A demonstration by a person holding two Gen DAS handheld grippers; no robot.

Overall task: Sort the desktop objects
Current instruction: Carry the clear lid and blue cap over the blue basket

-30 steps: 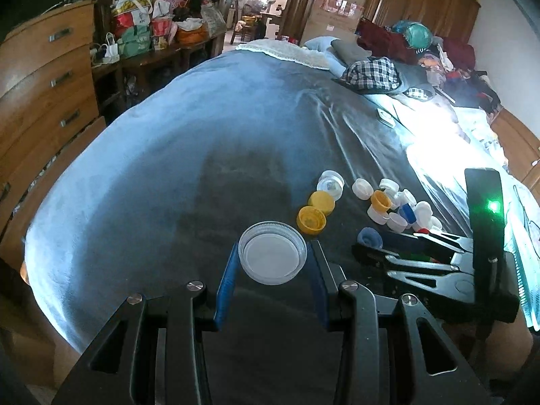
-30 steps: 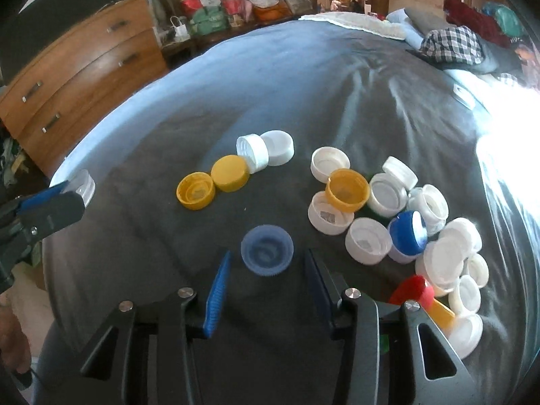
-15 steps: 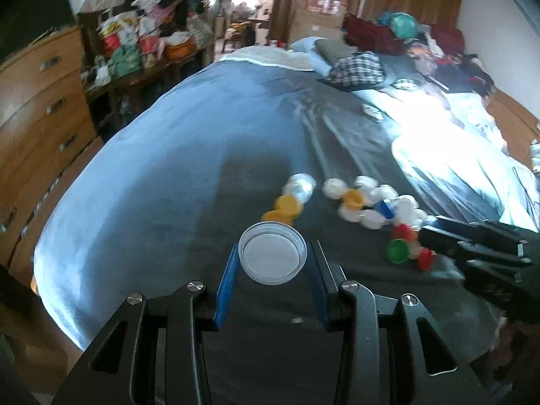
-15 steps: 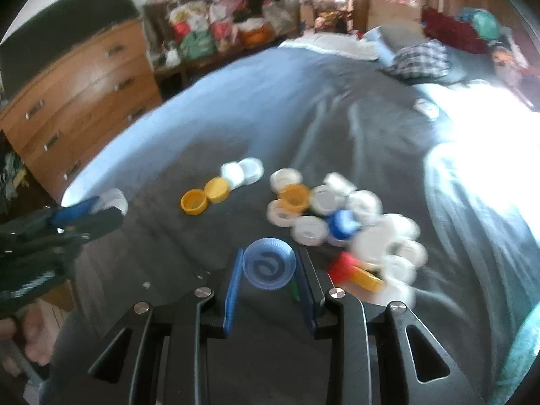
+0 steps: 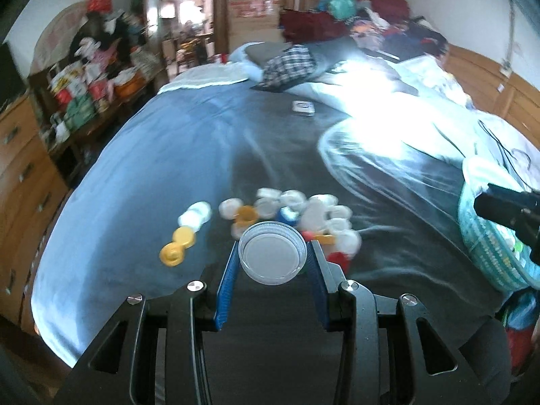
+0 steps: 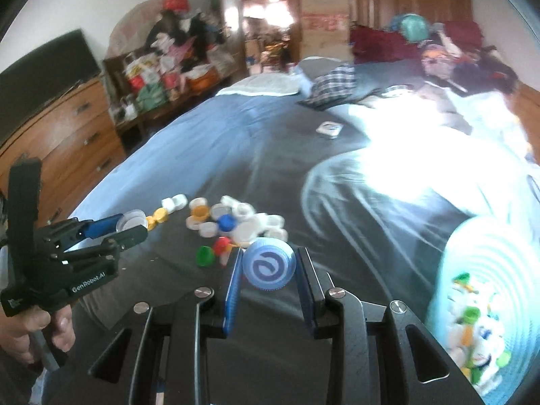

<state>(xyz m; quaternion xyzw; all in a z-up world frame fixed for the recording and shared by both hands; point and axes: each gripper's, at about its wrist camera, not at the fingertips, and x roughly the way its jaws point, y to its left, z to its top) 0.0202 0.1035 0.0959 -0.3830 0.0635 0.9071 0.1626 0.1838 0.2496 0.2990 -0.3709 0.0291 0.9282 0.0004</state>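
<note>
Right now my left gripper (image 5: 272,259) clamps a clear plastic lid (image 5: 272,257) between its blue pads, the lid's hollow side facing the camera, raised above the dark bedspread (image 5: 189,141). My right gripper (image 6: 269,266) has just been closing, and its jaws now pinch a blue cap (image 6: 269,265) with a white swirl mark on its top; that cap too hangs clear of the fabric. Below both tools lies the heap of bottle caps (image 6: 233,221): mostly white ones, with a blue one, a red one and a green cap (image 6: 205,256) at the near edge. Two yellow caps (image 5: 178,244) sit a little apart to the left of the heap, beside a pair of white ones. Off to my right a light blue woven basket (image 6: 479,260) stands on the bed, already holding a jumble of white, green and yellow caps. In the right wrist view my left hand (image 6: 32,332) grips the handle of its tool at the left edge. A small white box (image 5: 303,107) lies farther up the bed, well apart from the caps.
</note>
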